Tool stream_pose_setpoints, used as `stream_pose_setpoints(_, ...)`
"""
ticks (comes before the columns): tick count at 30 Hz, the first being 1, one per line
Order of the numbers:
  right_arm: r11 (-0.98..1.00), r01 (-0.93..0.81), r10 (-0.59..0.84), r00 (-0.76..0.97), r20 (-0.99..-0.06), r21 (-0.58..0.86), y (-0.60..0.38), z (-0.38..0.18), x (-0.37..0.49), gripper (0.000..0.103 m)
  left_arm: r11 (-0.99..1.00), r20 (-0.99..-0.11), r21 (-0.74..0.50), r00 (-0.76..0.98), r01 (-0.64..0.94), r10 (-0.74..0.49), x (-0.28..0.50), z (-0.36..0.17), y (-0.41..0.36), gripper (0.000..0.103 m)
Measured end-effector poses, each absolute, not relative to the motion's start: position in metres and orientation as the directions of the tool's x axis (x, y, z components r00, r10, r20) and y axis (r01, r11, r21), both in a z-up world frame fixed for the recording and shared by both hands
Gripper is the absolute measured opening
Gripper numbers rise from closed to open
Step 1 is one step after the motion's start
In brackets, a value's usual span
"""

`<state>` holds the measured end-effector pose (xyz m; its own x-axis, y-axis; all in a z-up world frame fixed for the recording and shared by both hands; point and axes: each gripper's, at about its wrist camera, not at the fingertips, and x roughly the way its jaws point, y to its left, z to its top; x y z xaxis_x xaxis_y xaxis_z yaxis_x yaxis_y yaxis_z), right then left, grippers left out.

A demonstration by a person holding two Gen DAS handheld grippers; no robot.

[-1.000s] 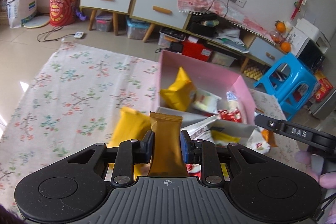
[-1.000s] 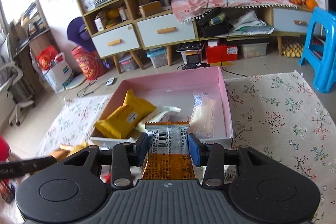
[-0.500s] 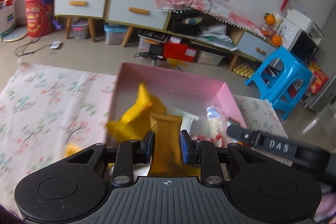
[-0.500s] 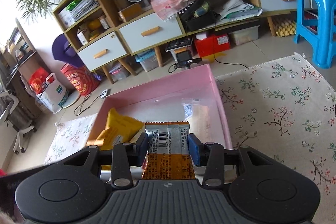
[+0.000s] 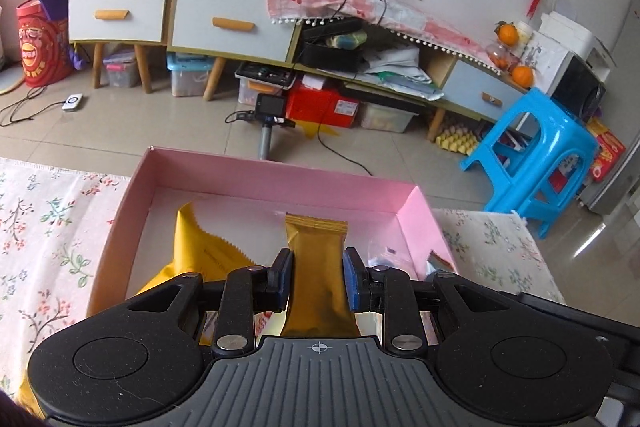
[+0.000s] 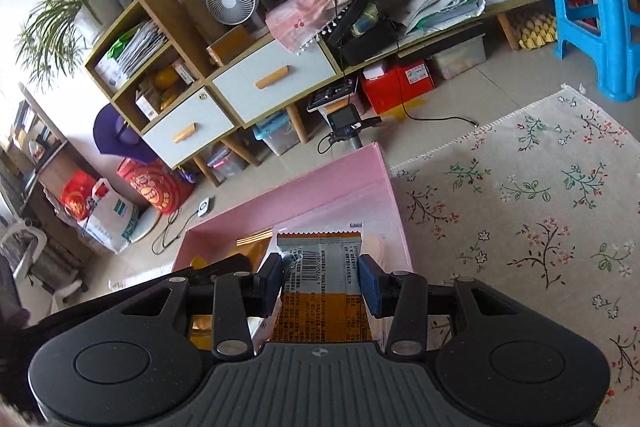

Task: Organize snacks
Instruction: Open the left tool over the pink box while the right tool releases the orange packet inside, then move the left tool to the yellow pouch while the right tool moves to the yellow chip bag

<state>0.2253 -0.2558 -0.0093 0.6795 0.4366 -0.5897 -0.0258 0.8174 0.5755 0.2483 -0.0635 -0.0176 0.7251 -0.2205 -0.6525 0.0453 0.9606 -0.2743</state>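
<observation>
Both carried snacks are now over the pink box (image 5: pixel 276 183), the left gripper (image 5: pixel 316 277) clamped on a gold bar (image 5: pixel 318 267) and the right gripper (image 6: pixel 320 279) on an orange-and-silver packet (image 6: pixel 320 267), so next each seems to need lowering and release.

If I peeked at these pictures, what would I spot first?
Probably the big pink box on the flowery cloth, with a yellow bag inside it. Right up close, the left gripper pinches a gold snack bar over the box, and the right gripper holds an orange-and-silver packet there too. Behind, a bright blue stool stands on the floor.
</observation>
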Motion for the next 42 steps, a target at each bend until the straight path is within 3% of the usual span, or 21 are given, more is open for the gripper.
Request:
stream_pose_setpoints(4, 0.794, -0.022, 0.459, 0.678, -0.575, 0.608, -0.258, -0.013, 0.230, 0.037, 0.962, -0.642, -0.272, 0.741, 0.021, -0.198, 0.254, -0.024, -0.065, 0.026)
stream_pose_setpoints(6, 0.792, -0.022, 0.460, 0.679, -0.573, 0.610, -0.257, -0.013, 0.231, 0.045, 0.959, -0.643, -0.284, 0.738, 0.018, -0.204, 0.256, -0.026, -0.064, 0.027)
stream_pose_setpoints(12, 0.800, -0.014, 0.447, 0.680, -0.581, 0.599, -0.261, -0.011, 0.231, 0.047, 0.957, -0.663, -0.291, 0.721, 0.002, -0.203, 0.252, -0.029, -0.058, 0.032)
stream_pose_setpoints(25, 0.820, -0.012, 0.416, 0.700, -0.580, 0.573, -0.272, 0.012, 0.205, 0.062, 0.961, -0.675, -0.275, 0.711, 0.002, -0.195, 0.204, -0.016, -0.036, 0.052)
stream_pose_setpoints(35, 0.895, -0.080, 0.371, 0.680, -0.633, 0.439, -0.248, 0.027, 0.173, 0.078, 0.972, -0.679, -0.233, 0.713, 0.017, -0.175, 0.156, -0.002, -0.016, 0.073)
stream_pose_setpoints(42, 0.909, -0.114, 0.372, 0.656, -0.657, 0.401, -0.236, 0.037, 0.153, 0.082, 0.980, -0.690, -0.196, 0.706, 0.032, -0.161, 0.128, 0.004, -0.004, 0.080)
